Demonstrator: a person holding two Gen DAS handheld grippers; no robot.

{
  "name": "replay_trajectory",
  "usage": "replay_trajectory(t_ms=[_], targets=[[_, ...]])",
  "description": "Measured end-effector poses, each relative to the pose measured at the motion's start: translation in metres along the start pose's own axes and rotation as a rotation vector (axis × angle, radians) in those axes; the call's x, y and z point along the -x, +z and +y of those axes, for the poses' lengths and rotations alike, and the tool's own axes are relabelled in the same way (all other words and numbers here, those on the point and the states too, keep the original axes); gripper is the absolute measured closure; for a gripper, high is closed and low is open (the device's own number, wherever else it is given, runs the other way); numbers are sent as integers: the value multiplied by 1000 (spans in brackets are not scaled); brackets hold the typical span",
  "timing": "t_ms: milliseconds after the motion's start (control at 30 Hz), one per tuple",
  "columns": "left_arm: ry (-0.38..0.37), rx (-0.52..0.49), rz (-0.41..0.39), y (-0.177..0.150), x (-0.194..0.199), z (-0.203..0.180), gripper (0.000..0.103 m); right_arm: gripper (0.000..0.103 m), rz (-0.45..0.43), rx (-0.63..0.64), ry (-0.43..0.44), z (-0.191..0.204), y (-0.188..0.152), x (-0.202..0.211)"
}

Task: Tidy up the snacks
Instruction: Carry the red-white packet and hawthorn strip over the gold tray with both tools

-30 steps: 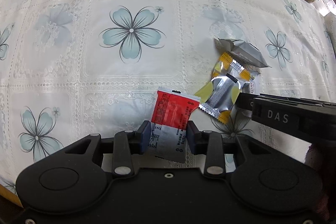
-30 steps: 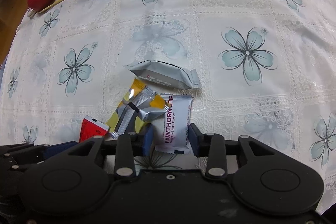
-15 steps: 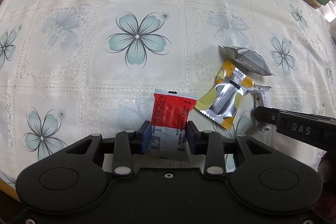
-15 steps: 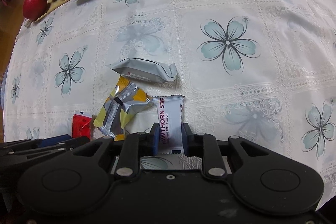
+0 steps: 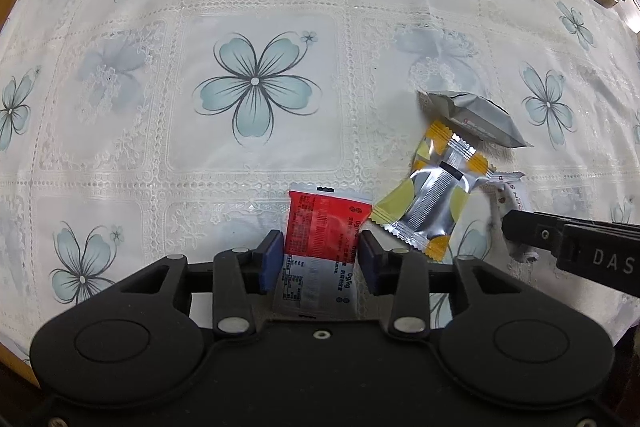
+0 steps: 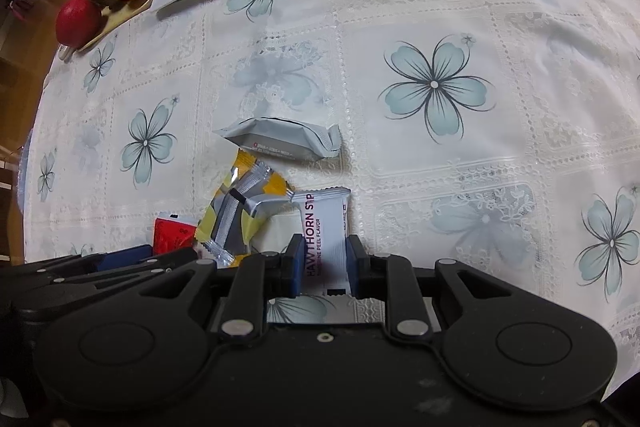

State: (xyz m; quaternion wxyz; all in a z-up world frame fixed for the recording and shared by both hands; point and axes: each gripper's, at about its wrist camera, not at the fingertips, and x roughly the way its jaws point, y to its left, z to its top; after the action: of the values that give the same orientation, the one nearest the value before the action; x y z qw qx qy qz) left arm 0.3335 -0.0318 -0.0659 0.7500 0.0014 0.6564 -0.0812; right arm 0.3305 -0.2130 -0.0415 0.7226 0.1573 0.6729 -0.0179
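Two packets are gripped: the right gripper [image 6: 322, 263] is clamped on the white hawthorn strip [image 6: 325, 227], the left gripper [image 5: 320, 259] on the red sachet [image 5: 320, 227]. Lift each straight up, clear of the yellow-and-silver packet [image 5: 432, 195] lying between them.

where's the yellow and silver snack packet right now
In the left wrist view the yellow and silver snack packet lies on the tablecloth at right, between the red packet and the grey packet.
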Motion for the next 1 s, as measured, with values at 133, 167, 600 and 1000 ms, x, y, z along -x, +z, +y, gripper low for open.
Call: replay_trajectory(t_ms=[133,167,600,1000], targets=[[-61,85,31,2,5,11,62,80,-4,-12,4,-5,-1,4],[-73,96,30,2,7,12,62,80,-6,-18,9,-7,-1,6],[-101,89,-21,-56,67,6,62,80,-119,-71,118,-24,-56,74],[-102,28,22,-133,87,-7,62,80,-86,-61,202,-25,-160,106]])
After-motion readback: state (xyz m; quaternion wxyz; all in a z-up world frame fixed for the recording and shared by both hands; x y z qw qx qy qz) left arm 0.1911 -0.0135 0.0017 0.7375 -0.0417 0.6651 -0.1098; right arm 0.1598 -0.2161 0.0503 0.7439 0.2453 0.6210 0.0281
